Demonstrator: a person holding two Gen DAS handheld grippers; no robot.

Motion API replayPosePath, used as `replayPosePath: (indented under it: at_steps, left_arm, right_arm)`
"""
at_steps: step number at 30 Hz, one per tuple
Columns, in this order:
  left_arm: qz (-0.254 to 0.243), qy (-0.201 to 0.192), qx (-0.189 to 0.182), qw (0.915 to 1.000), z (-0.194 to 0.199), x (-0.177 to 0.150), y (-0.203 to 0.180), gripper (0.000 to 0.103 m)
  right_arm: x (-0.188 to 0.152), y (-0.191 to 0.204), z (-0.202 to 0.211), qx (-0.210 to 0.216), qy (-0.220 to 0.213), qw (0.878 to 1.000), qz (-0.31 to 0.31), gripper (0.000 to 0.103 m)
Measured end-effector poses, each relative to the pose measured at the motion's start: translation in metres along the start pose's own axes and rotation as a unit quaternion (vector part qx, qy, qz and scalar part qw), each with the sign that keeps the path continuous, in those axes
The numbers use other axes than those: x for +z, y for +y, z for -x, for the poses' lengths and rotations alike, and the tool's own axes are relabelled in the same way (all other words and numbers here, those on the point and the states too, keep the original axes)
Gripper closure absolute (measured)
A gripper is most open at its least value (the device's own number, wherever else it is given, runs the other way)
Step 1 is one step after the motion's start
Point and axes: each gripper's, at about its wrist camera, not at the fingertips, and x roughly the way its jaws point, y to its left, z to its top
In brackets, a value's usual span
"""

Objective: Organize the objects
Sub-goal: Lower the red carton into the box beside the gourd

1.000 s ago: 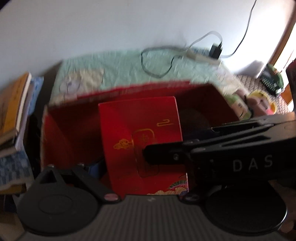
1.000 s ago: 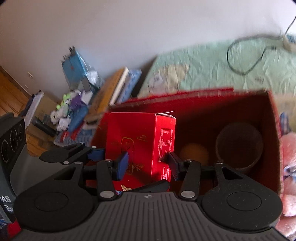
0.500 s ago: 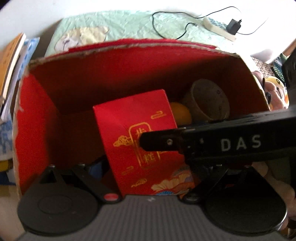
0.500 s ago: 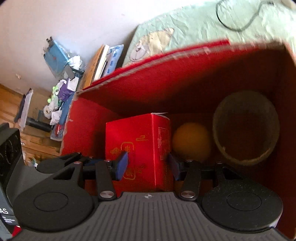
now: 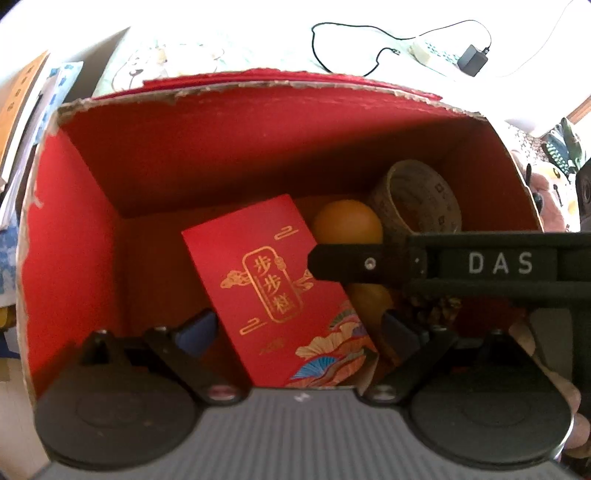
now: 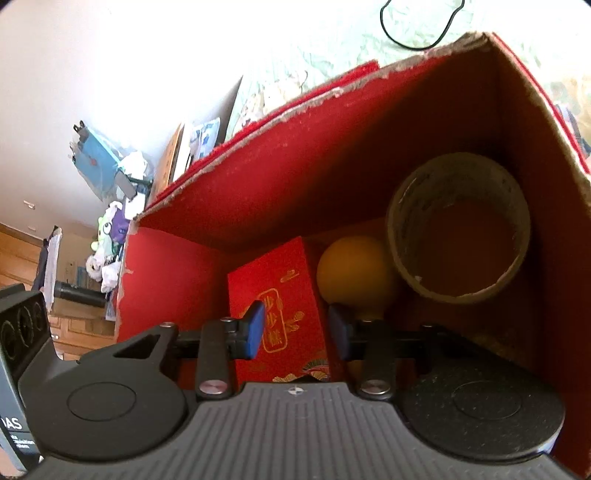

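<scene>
Since both cameras are aimed down into the big red carton (image 5: 92,236), pretty much everything can be seen at once. The small red box (image 5: 273,280) with the gold characters is found on the carton's floor, face up and turned a bit crooked, roughly mid-floor toward the near side. Just beside its right edge an orange ball (image 5: 347,223) is parked, and a roll of tape (image 5: 421,199) is propped in the far right corner next to the ball.

The left gripper (image 5: 297,328) is held spread wide. Its blue pads (image 5: 195,330) are seen either side of the small red box's lower end, and no squeeze on it can be made out. The right gripper (image 6: 295,328) has just been closing up somewhat, but nothing is clamped. The small red box is seen beyond the pads, with the left pad (image 6: 253,328) overlapping its face, so it's released, not gripped. In the left wrist view the right gripper's black side bar is seen crossing over the ball.

Outside the carton, a black cable (image 5: 354,48) is laid across a pale green quilt (image 6: 413,33), and some books (image 5: 22,107) are stacked off to the left.
</scene>
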Motion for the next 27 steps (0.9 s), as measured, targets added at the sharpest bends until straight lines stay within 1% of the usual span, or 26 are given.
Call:
replayPosePath:
  at_steps: [9, 13, 16, 20, 21, 23, 25, 27]
  left_arm:
    - [-0.022, 0.005, 0.023, 0.9995, -0.006, 0.002, -0.009, 0.008]
    - [-0.024, 0.001, 0.016, 0.9996, -0.004, 0.001, -0.005, 0.008]
    - [-0.031, -0.008, 0.010, 0.9994, 0.002, 0.000, -0.002, 0.008]
    - [-0.037, -0.027, 0.030, 0.9985, 0.013, -0.001, 0.003, 0.006]
    - [-0.033, -0.024, 0.025, 0.9989, 0.013, 0.000, 0.006, 0.004]
    - [-0.020, -0.007, 0.016, 0.9996, 0.008, 0.002, 0.010, 0.004]
    - [-0.015, 0.011, 0.024, 0.9995, 0.001, 0.005, 0.008, 0.004]
    - [-0.014, 0.014, 0.021, 0.9996, 0.000, 0.005, 0.006, 0.004]
  right_arm:
    - [0.001, -0.004, 0.003, 0.017, -0.023, 1.000, -0.008, 0.061]
    - [0.001, -0.003, 0.003, 0.018, -0.027, 0.999, -0.010, 0.061]
    - [0.000, -0.002, 0.002, 0.018, -0.029, 0.999, -0.012, 0.061]
    - [0.000, -0.004, 0.004, 0.019, -0.032, 0.999, -0.014, 0.061]
    - [0.001, -0.005, 0.004, 0.020, -0.033, 0.999, -0.014, 0.061]
    - [0.001, -0.005, 0.004, 0.021, -0.035, 0.999, -0.015, 0.061]
    - [0.001, -0.006, 0.005, 0.021, -0.037, 0.999, -0.017, 0.061]
    - [0.000, -0.006, 0.005, 0.022, -0.038, 0.999, -0.018, 0.061]
